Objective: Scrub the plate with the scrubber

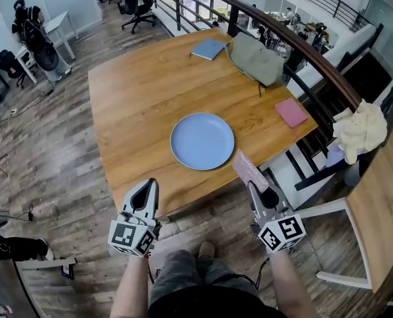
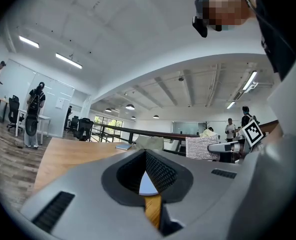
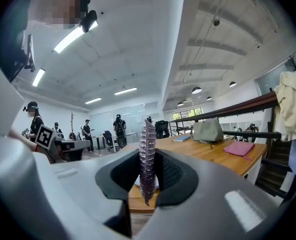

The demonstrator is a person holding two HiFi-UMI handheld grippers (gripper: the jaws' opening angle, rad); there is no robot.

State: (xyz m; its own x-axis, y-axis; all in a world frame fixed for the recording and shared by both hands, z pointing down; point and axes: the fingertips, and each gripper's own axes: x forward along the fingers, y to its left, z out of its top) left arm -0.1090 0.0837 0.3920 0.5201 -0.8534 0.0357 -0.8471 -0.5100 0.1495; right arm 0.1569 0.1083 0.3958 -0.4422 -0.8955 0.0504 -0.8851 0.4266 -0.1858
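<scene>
Right gripper (image 3: 148,160): jaws pinching the scrubber (image 3: 147,159), a pinkish-purple knobbly pad. In the right gripper view we see it edge-on and upright, flat faces against the two pads, top end sticking out past the jaw tips.

In the head view the scrubber's long axis runs forward and slightly left from the jaws. Its far end is over the near edge of the table (image 1: 136,91), just beside the near-right rim of the plate (image 1: 202,141). It looks clear of the plate, but we can't judge the height from this angle.

Left gripper (image 2: 147,156): jaws pressed together at the tips, nothing between them. A sliver of the plate and table shows through the slot below the tips. It hangs off the near table edge, left of the plate and well apart from it.

The plate is blue, round, lying flat near the front of the table, with nothing on it.

At the far side of the table: blue notebook (image 1: 208,48) and grey-green bag (image 1: 256,59). A pink pad (image 1: 291,112) lies near the right edge.
</scene>
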